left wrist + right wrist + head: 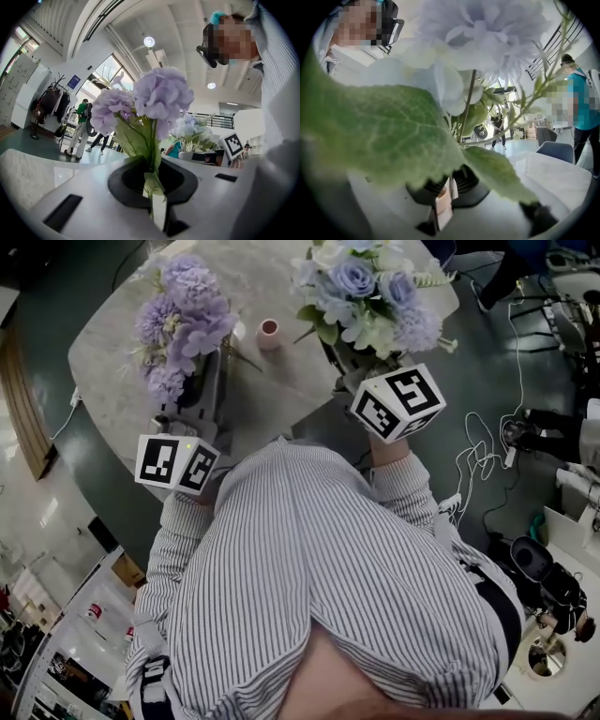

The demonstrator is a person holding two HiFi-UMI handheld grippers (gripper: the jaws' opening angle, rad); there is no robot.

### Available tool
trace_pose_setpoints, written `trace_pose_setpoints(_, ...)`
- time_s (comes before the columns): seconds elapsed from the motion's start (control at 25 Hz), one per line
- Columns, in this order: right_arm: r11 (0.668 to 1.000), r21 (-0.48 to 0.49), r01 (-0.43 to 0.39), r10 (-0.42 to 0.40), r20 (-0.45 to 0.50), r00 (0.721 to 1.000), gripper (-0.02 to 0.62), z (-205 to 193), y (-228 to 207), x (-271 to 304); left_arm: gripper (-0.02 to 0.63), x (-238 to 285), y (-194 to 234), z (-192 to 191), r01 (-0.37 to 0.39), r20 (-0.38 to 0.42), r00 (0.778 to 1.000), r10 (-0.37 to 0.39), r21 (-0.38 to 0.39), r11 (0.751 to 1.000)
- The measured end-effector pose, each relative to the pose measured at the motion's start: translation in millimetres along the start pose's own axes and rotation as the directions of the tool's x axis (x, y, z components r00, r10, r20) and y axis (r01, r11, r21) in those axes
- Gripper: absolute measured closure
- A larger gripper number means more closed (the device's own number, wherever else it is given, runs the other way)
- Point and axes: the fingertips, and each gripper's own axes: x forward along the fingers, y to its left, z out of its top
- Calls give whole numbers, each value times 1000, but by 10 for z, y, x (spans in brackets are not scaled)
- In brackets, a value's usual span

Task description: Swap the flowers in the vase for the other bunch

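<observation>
A small pink vase (269, 332) stands empty on the pale marble table (112, 362), between the two bunches. My left gripper (208, 367) is shut on the stems of the purple bunch (183, 320), held over the table's left part. In the left gripper view the stems sit clamped between the jaws (154, 199) with the purple heads (157, 96) above. My right gripper (342, 357) is shut on the stems of the blue and white bunch (361, 287), to the right of the vase. In the right gripper view its big leaf (384, 126) hides most of the jaws (443, 197).
The table's near edge runs just ahead of the person's striped shirt (309, 559). White cables (478, 456) and dark bags (539, 568) lie on the floor to the right. People stand far off in the room (82, 126).
</observation>
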Motion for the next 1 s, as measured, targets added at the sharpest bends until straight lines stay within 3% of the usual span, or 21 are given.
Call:
trace_pose_setpoints(0.64,997,31,67,-66,-33,997,574,-308,124,-347,568,130,34,153,72,24,997,-73,48,996)
trace_pose_setpoints(1.0,992,53,112,-108,-69,992,574,-273,-181,-333,569,618,161,381,89,36,995,-91,56,994)
